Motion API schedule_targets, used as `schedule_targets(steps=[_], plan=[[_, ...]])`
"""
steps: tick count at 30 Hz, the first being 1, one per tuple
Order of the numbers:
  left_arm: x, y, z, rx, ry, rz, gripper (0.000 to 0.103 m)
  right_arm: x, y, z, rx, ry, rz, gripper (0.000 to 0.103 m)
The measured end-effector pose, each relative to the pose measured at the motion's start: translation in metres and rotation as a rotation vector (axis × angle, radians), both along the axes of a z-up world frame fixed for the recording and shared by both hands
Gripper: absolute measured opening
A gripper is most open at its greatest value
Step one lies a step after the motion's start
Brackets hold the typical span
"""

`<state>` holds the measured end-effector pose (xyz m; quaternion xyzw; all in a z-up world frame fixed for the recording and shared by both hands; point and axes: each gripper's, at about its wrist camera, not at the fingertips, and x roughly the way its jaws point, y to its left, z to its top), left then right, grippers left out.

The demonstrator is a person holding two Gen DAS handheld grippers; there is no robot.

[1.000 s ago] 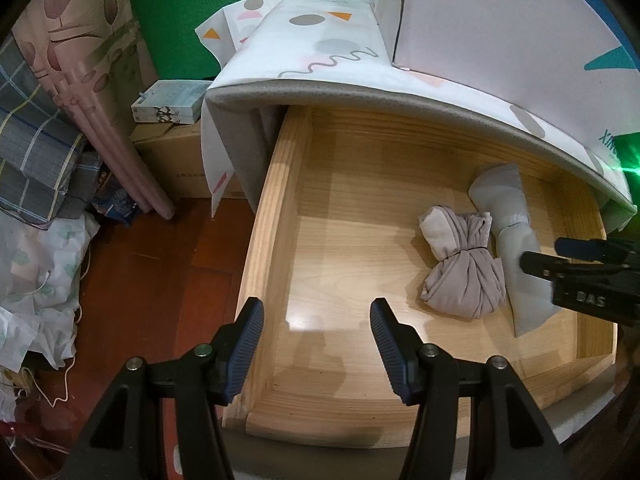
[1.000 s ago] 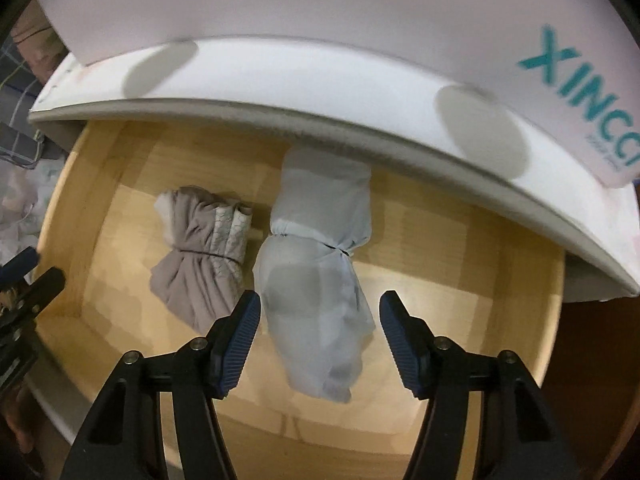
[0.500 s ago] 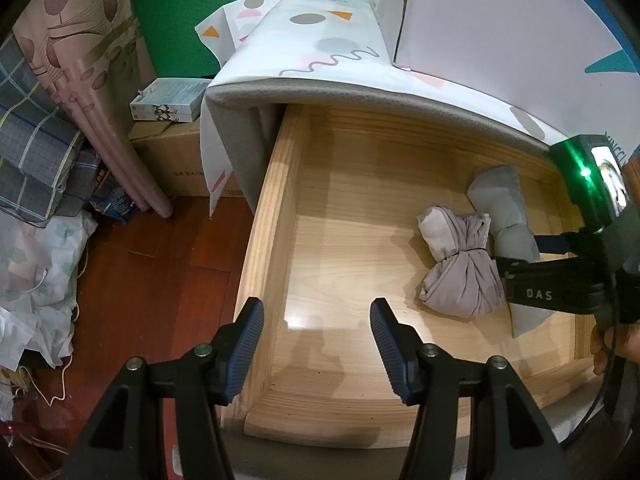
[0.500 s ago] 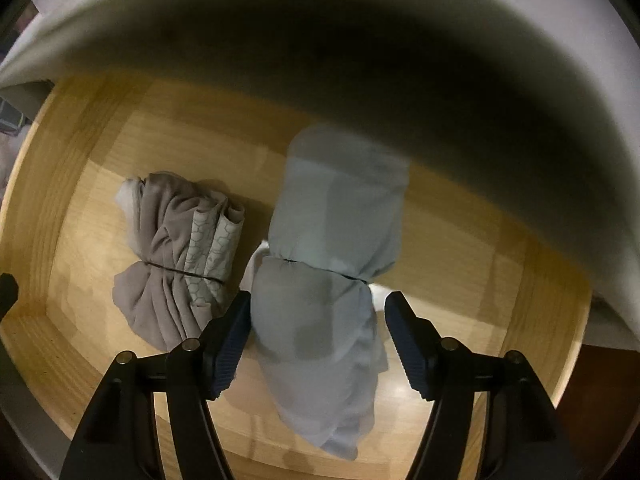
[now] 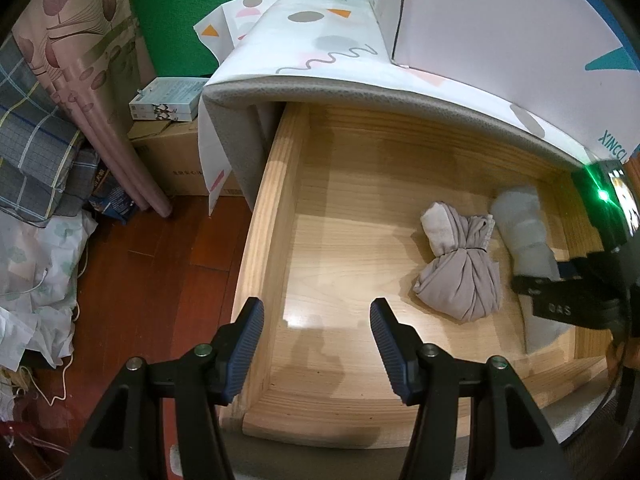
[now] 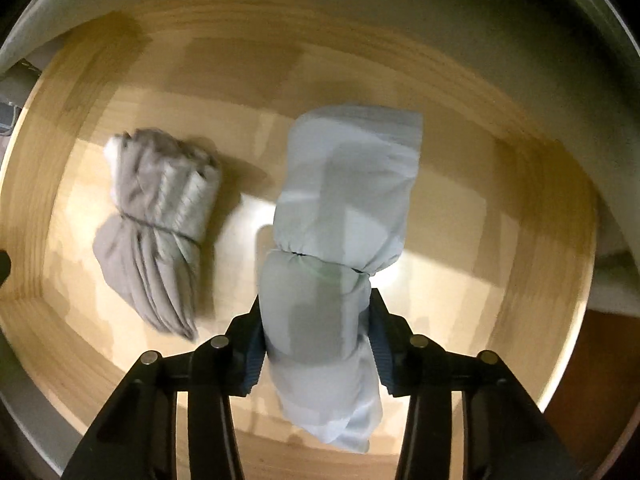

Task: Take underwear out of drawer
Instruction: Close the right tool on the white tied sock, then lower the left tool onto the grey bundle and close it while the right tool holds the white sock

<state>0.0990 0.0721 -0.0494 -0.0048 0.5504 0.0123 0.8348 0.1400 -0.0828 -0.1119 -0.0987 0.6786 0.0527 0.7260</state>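
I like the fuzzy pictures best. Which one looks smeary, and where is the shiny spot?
Right wrist view: smeary, especially the brown bundle and the drawer's edges, dark at the top. Left wrist view: sharp, with a white shiny spot on the drawer floor and lines bent by the fisheye.

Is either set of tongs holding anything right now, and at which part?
The right tongs are shut on the light blue bundle, on its near half below the tie. The left tongs are open and hold nothing.
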Motion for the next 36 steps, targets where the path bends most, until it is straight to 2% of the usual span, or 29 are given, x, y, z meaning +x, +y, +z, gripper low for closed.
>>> schedule_targets(steps=[9, 17, 24, 31, 36], plan=[[0.001, -0.003, -0.002, 0.017, 0.013, -0.008, 0.057, -0.023, -0.040, -0.004, 0.012, 0.086, -0.082, 0.040], [0.001, -0.005, -0.003, 0.023, 0.027, -0.019, 0.057, -0.038, -0.071, -0.010, 0.056, 0.102, -0.199, 0.038], [0.004, -0.005, -0.003, 0.013, 0.039, -0.028, 0.057, -0.056, -0.068, -0.015, 0.082, 0.082, -0.209, 0.038], [0.006, -0.025, -0.005, 0.031, 0.071, -0.110, 0.057, -0.053, -0.085, -0.017, 0.120, 0.080, -0.228, 0.038], [0.012, -0.042, -0.001, -0.014, 0.086, -0.126, 0.057, -0.052, -0.088, -0.015, 0.121, 0.079, -0.227, 0.038]])
